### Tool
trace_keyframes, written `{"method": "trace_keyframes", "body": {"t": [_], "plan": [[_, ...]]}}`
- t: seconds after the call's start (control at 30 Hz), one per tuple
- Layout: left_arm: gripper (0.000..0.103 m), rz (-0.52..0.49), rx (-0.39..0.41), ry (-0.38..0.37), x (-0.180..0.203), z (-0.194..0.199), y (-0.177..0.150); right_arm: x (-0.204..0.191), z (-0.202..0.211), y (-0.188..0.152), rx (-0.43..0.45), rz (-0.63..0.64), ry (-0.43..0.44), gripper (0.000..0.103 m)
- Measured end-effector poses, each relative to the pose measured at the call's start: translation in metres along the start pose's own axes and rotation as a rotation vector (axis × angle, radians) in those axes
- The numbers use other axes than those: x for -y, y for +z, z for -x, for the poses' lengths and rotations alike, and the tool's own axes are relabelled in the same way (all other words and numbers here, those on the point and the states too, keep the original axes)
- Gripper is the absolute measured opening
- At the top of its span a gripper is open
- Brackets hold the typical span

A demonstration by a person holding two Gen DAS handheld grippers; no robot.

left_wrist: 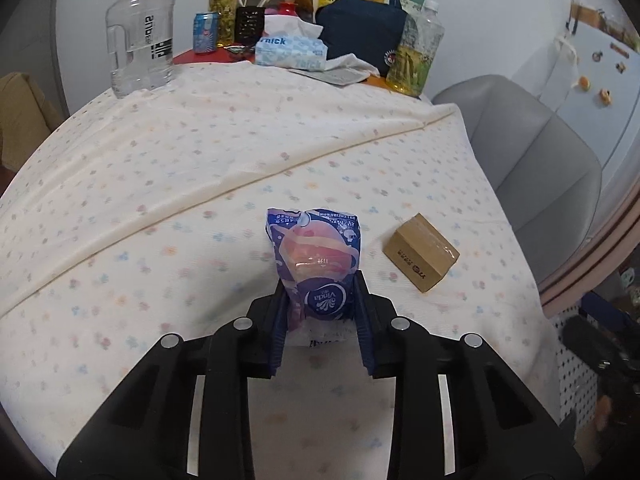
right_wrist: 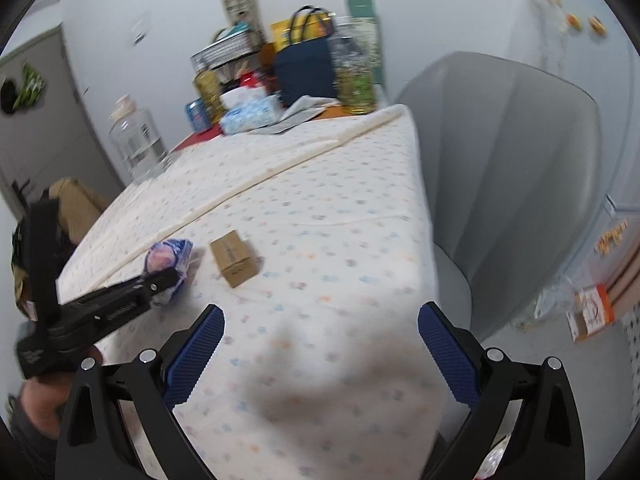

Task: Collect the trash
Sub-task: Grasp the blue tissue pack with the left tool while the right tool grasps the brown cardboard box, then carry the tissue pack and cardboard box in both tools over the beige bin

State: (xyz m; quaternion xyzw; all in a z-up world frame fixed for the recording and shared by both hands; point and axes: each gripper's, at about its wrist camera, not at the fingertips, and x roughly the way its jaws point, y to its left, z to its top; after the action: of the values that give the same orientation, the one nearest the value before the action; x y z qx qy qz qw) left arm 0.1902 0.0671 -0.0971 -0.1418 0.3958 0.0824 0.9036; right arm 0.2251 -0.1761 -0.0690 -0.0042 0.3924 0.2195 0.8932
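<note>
The blue tissue packet (left_wrist: 316, 258) lies on the floral-clothed desk (left_wrist: 160, 184), its near end clenched in the left tongs (left_wrist: 320, 300); lift it straight to avoid tearing. The right tongs (right_wrist: 320, 328) hang released, the cardboard box (left_wrist: 421, 251) just beside, clutter and a grey chair (left_wrist: 532, 160) beyond.

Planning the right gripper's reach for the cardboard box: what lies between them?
Only bare flowered tablecloth lies between the open right gripper and the cardboard box, as the right wrist view shows.
</note>
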Motion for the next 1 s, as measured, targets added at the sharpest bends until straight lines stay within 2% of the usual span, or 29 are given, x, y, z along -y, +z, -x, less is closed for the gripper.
{"method": "trace_keyframes", "body": {"t": [0.27,0.5,0.63,0.67,0.7,0.73,0.77,1.0], "plan": [[0.03,0.062,0.031,0.013,-0.035,0.023,0.002,-0.035,-0.03,0.023,-0.009,0.071,0.014,0.095],[0.03,0.109,0.045,0.041,-0.062,0.034,-0.002,-0.061,-0.074,0.027,-0.099,0.153,0.003,0.095],[0.03,0.121,0.053,0.043,-0.07,0.039,-0.002,-0.07,-0.091,0.025,-0.12,0.19,0.006,0.094],[0.03,0.121,0.054,0.042,-0.071,0.039,-0.002,-0.072,-0.094,0.025,-0.125,0.203,0.013,0.074],[0.03,0.122,0.055,0.039,-0.071,0.04,-0.002,-0.075,-0.096,0.025,-0.152,0.218,0.028,0.038],[0.03,0.122,0.056,0.037,-0.07,0.04,-0.002,-0.077,-0.099,0.025,-0.198,0.209,0.056,0.035],[0.03,0.122,0.056,0.033,-0.07,0.04,-0.003,-0.077,-0.098,0.025,-0.206,0.193,0.077,0.034],[0.03,0.11,0.067,0.004,-0.062,0.046,-0.006,-0.078,-0.062,0.015,-0.158,0.193,0.105,0.034]]}}
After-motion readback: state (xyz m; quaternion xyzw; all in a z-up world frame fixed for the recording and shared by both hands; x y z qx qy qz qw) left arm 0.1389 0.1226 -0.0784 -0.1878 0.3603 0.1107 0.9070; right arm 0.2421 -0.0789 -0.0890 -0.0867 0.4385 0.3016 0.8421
